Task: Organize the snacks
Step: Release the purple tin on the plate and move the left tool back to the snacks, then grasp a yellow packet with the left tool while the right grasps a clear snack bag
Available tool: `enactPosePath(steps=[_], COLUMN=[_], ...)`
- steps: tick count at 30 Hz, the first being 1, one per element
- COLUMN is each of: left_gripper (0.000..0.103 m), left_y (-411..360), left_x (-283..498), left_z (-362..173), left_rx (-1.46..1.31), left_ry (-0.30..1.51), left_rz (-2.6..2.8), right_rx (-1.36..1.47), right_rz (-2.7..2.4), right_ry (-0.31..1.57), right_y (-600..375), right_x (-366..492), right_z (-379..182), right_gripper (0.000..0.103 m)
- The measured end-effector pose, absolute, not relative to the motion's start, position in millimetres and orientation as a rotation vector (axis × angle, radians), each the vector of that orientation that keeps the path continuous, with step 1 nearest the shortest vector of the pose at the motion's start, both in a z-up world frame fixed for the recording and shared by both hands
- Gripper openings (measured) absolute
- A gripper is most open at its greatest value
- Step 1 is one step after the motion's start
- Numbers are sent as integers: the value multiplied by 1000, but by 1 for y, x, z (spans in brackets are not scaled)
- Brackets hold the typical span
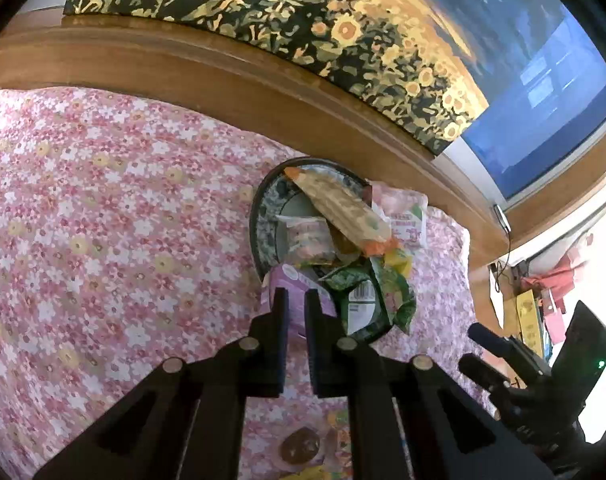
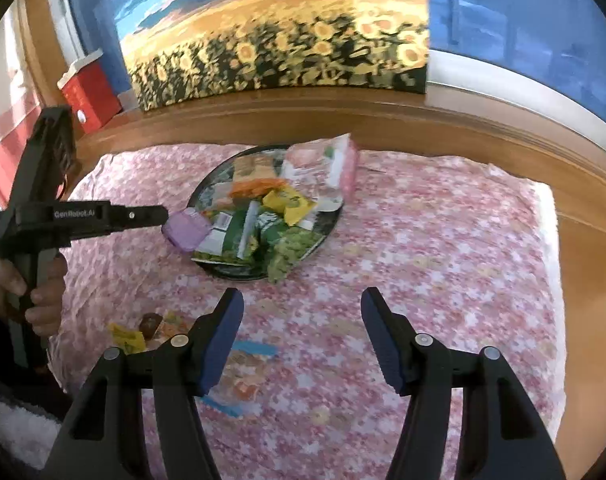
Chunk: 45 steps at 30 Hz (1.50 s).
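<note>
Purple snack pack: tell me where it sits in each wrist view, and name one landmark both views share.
Left wrist: purple snack pack low centre, between the left gripper fingers, at the plate's near rim.
Right wrist: purple snack pack left of centre, at the left gripper's tip.
Shared landmark: dark round plate.

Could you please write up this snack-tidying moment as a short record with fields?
surface: pink floral cloth
plate: dark round plate piled with snack packets
left hand-held gripper: shut on purple packet at the plate's edge
right hand-held gripper: open, above the cloth, holding nothing
on plate: green packets, yellow packet, pink-white bag
still loose on cloth: small yellow packet, clear packet with blue ends
</note>
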<state>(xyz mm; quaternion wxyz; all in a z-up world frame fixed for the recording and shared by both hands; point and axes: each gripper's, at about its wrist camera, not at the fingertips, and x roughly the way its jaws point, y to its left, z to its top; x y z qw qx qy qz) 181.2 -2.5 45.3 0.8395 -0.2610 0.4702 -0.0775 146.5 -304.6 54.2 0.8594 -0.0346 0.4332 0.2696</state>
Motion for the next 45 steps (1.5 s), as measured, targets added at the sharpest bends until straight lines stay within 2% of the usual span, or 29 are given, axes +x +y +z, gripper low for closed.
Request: enactPosePath(steps=[4, 6, 7, 8, 10, 11, 16, 21, 24, 25, 28, 30, 31, 32, 37, 45], left_gripper=[9, 13, 29, 49, 66, 66, 66, 65, 54, 53, 58, 58, 53, 25, 25, 25], left_y=[-2, -4, -3, -3, -3, -6, -26, -31, -35, -36, -39, -40, -39, -36, -24, -14], left_x=[186, 191, 191, 188, 176, 167, 126, 90, 77, 74, 71, 75, 77, 80, 79, 67], left_z=[39, 40, 42, 45, 54, 60, 75, 63, 43, 38, 29, 26, 25, 21, 18, 60], left_rx=[-604, -589, -587, -598, -596, -567, -377, -351, -370, -377, -383, -395, -416, -453, -534, -430], left_ry=[947, 920, 922, 929, 918, 908, 952, 1023, 1104, 1124, 1146, 1139, 1127, 1123, 1129, 1030], left_rz=[-170, -161, -147, -139, -142, -141, -134, -201, -249, -254, -259, -270, -278, -278, -265, -222], right_rx=[-26, -11, -7, -4, 5, 9, -14, -31, -28, -18, -6, -1, -4, -9, 19, 112], right_rz=[563, 567, 568, 571, 587, 588, 518, 515, 515, 515, 509, 501, 501, 508, 559, 632], right_ry=[908, 910, 912, 915, 917, 920, 974, 1046, 1081, 1082, 1064, 1062, 1060, 1057, 1067, 1165], right_y=[-312, -314, -314, -314, -315, -316, -321, -320, -322, -324, -332, -334, -335, -335, -332, -306], right_x=[141, 137, 135, 132, 124, 120, 113, 104, 96, 93, 89, 90, 90, 89, 90, 117], right_z=[56, 56, 57, 58, 59, 58, 47, 28, 19, 19, 22, 24, 25, 26, 28, 14], right_gripper=[63, 63, 63, 63, 63, 63, 63, 63, 63, 63, 63, 63, 63, 63, 63, 63])
